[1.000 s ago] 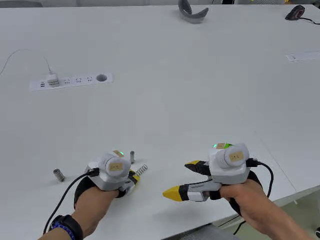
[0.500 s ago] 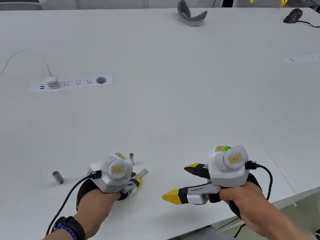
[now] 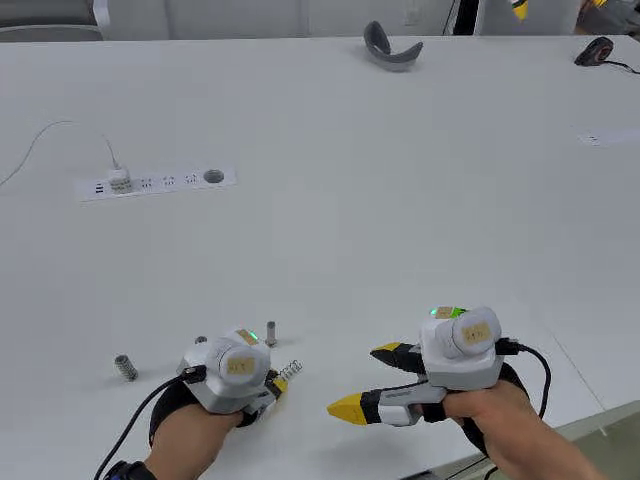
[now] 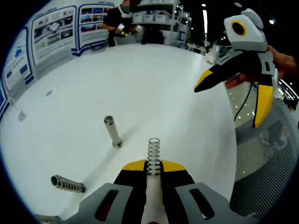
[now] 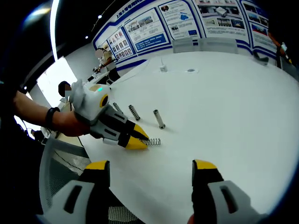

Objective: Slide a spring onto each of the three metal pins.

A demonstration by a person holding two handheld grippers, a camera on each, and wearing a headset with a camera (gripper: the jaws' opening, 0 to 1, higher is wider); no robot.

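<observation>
My left gripper (image 3: 272, 384) is shut on one end of a small steel spring (image 3: 288, 370), which lies low over the white table and points forward past the yellow tips. In the left gripper view the spring (image 4: 153, 150) sticks out of the left gripper (image 4: 148, 166), with an upright metal pin (image 4: 112, 132) just ahead to the left. That pin (image 3: 270, 332) stands a little beyond the spring. A loose spring (image 3: 125, 367) lies to the left. My right gripper (image 3: 366, 380) hovers open and holds nothing. The right gripper view has its wide-apart tips (image 5: 150, 165) facing the left gripper (image 5: 133, 140), the held spring (image 5: 153, 141) and the pin (image 5: 159, 118).
A white power strip (image 3: 150, 183) with a plugged-in cable lies at the far left. A grey curved object (image 3: 390, 45) and a black device (image 3: 597, 50) sit at the back. The table's front right edge (image 3: 590, 420) runs close to my right hand.
The head camera has tilted, shifting the whole picture down. My left gripper still holds the spring by the pin; the right gripper stays open in place.
</observation>
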